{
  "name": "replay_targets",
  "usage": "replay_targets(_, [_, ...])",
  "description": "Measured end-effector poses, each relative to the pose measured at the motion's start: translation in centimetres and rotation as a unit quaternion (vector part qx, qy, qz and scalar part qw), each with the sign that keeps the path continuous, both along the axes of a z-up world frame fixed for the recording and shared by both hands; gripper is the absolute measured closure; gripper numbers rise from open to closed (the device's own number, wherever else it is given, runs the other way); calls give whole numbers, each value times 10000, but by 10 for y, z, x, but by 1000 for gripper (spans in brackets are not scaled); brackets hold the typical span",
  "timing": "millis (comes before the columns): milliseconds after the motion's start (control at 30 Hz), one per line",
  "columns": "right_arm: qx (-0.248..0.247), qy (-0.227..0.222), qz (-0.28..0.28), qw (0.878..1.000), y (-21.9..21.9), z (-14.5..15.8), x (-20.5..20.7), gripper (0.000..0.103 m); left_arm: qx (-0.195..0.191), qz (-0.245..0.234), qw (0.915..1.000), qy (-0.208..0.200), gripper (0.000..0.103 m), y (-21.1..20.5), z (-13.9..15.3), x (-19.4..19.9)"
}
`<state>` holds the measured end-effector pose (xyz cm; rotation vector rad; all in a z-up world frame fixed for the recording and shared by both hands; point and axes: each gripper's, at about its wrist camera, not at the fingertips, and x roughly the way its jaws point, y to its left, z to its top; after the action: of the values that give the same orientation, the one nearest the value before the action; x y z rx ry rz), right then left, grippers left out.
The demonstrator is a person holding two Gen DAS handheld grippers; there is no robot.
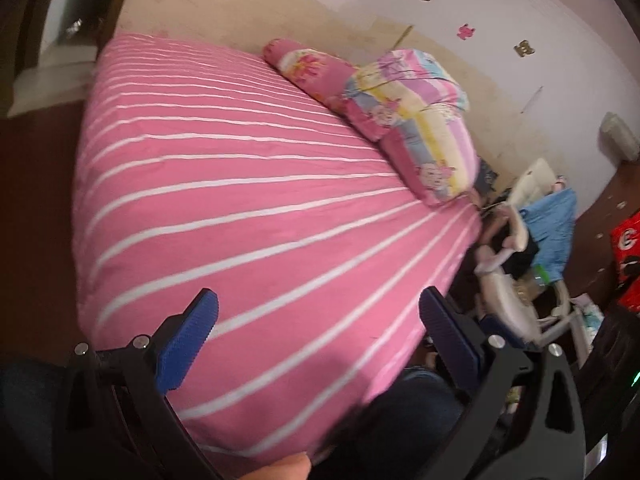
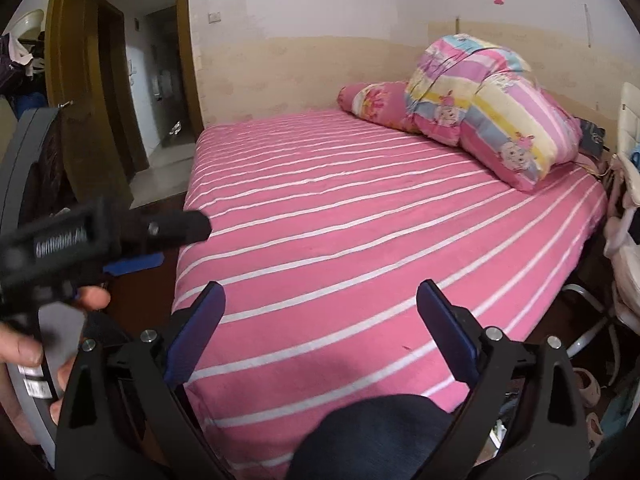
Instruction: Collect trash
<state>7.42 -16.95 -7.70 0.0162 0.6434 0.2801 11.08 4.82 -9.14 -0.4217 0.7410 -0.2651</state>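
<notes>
No trash anywhere on the pink bed [image 2: 360,220], so both the left gripper [image 1: 318,344] and right gripper [image 2: 320,336] hang spread and empty. Clutter at 3 o'clock could snag them.

1. I can't pick out any definite trash; what follows is only what might be trash.
2. A tiny dark red fleck [image 2: 406,347] lies on the pink striped bed [image 2: 360,208], near its front edge. It is too small to identify.
3. A bright red bag [image 1: 626,256] with white and black print sits at the right edge of my left view, well apart from the bed, partly cut off, against a dark brown surface.
</notes>
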Motion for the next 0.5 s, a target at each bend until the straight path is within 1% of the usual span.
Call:
replay_targets(133, [196,49,63,9998,8,-6,6,7,391,320,9987,-28,6,13,-13,1])
replay_targets(233, [248,134,30,9996,14,-15,10,7,579,499,9971,19,5,16,-22,5])
replay_targets(367, [357,157,-83,9992,17,-21,10,7,657,529,9964,10,6,20,-33,9])
replay_targets(500, [420,321,-192,9984,14,-26,17,7,560,538,9970,13,5,21,-34,14])
